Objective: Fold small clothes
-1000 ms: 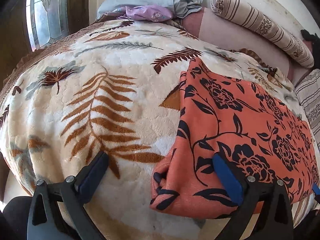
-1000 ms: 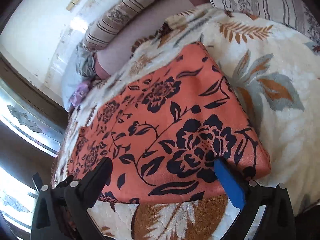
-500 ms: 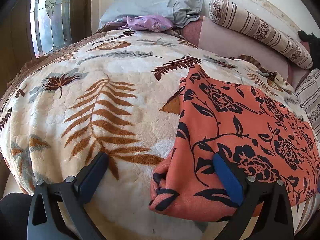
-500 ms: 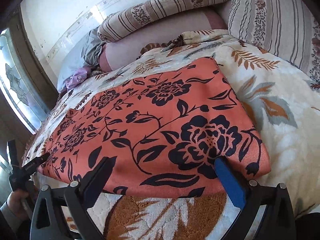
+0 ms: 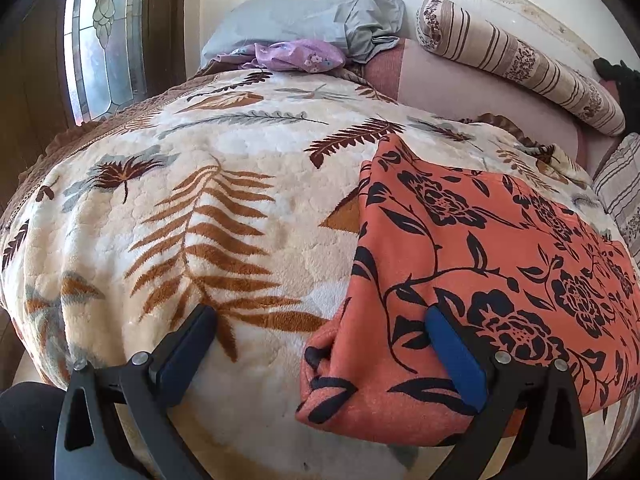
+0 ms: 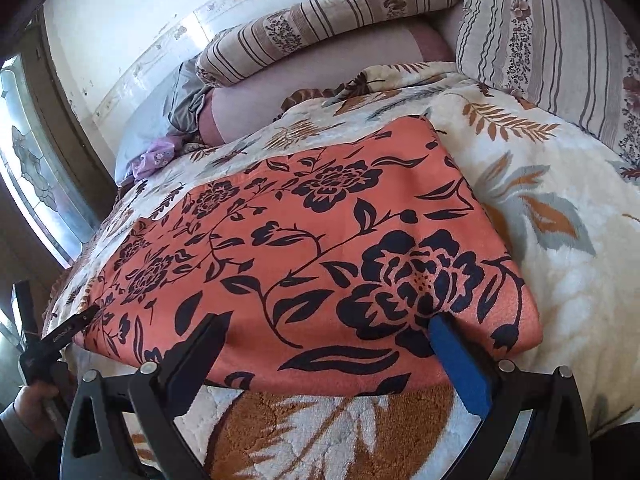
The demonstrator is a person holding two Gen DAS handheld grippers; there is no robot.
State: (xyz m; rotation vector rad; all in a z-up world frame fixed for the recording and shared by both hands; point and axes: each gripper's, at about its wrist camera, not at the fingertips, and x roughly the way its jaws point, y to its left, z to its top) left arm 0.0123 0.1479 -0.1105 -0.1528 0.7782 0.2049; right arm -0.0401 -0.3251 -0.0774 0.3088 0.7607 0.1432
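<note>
Folded orange cloth [image 5: 492, 264] lying flat on the leaf-print blanket [image 5: 200, 220], near edge of the bed. Left gripper [image 5: 324, 344] and right gripper [image 6: 328, 344] at its near corners, jaws wide apart, holding nothing. Pillows [image 6: 320, 20] far.

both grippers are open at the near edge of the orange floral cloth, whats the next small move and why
Probably ease both grippers forward and close them on the near edge of the orange floral cloth. The left gripper and right gripper are both open, each straddling that edge near a corner, and the cloth lies flat on the leaf-print blanket, gripped by neither, so a grasp likely comes before any fold.
</note>
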